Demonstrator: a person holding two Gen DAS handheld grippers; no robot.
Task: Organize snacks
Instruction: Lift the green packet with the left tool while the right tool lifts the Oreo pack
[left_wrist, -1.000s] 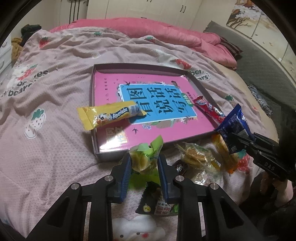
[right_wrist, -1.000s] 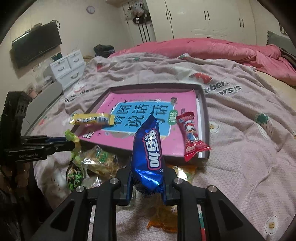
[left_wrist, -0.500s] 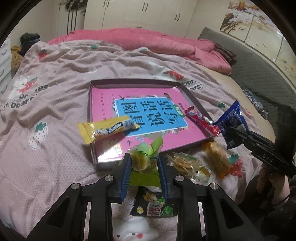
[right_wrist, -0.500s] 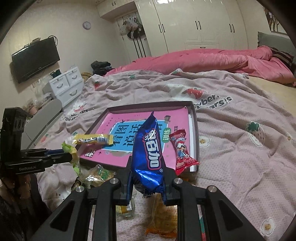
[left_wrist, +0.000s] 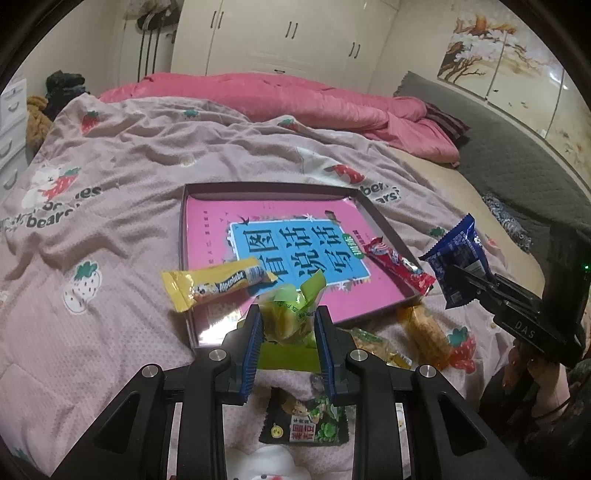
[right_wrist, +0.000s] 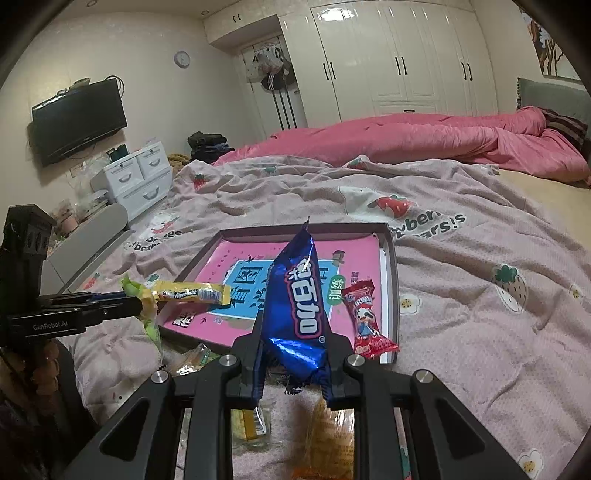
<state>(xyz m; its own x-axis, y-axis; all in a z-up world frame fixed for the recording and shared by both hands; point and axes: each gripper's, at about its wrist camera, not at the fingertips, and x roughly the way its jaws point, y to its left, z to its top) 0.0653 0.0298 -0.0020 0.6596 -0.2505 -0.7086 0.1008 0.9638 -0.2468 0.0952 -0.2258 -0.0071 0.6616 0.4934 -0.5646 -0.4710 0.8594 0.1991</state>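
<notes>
Lying in the one tray: two snack bars; each gripper's fingers clamped on one packet, green, blue

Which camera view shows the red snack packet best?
The right wrist view shows the red snack packet best: its printed front faces the camera, lying over the tray's near right edge. In the left wrist view the same packet is seen slanted and narrower, across the tray's right rim.
</notes>
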